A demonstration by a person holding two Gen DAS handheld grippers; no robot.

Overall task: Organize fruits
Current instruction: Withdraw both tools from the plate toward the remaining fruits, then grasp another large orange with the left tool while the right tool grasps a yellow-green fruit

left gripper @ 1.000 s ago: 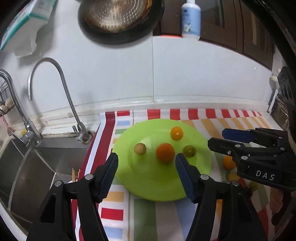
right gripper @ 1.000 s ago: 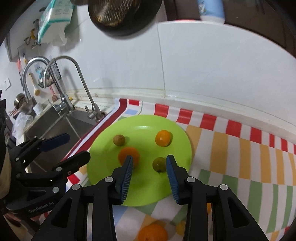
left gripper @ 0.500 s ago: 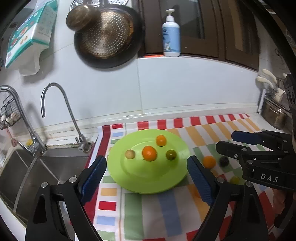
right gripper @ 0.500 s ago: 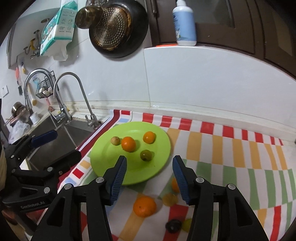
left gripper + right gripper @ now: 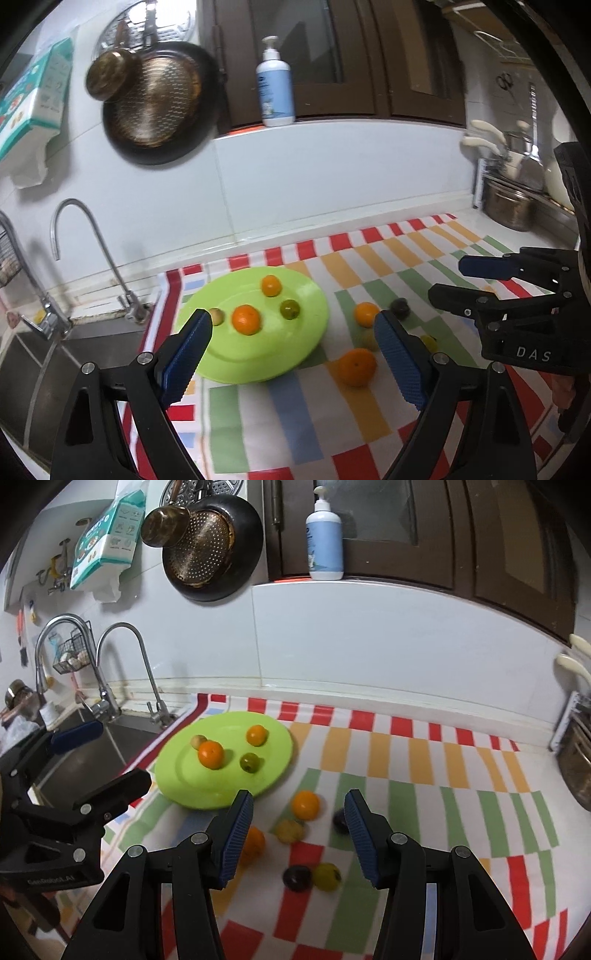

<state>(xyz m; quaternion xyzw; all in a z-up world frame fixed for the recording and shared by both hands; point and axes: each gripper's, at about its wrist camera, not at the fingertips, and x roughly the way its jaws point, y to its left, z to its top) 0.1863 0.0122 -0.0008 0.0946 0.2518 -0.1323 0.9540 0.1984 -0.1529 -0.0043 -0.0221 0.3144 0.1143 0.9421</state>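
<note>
From the left wrist, the left tongs (image 5: 291,334) stand wide open and empty above the green plate (image 5: 310,295), which lies toward the table's sink edge and carries four small fruits.

From the right wrist, the right tongs (image 5: 299,808) are parted and empty over loose fruits on the striped cloth (image 5: 406,775) beside the plate. The nearest orange (image 5: 305,804) looks light, round and likely to roll; a gentle grip across its widest part would suit it.
</note>
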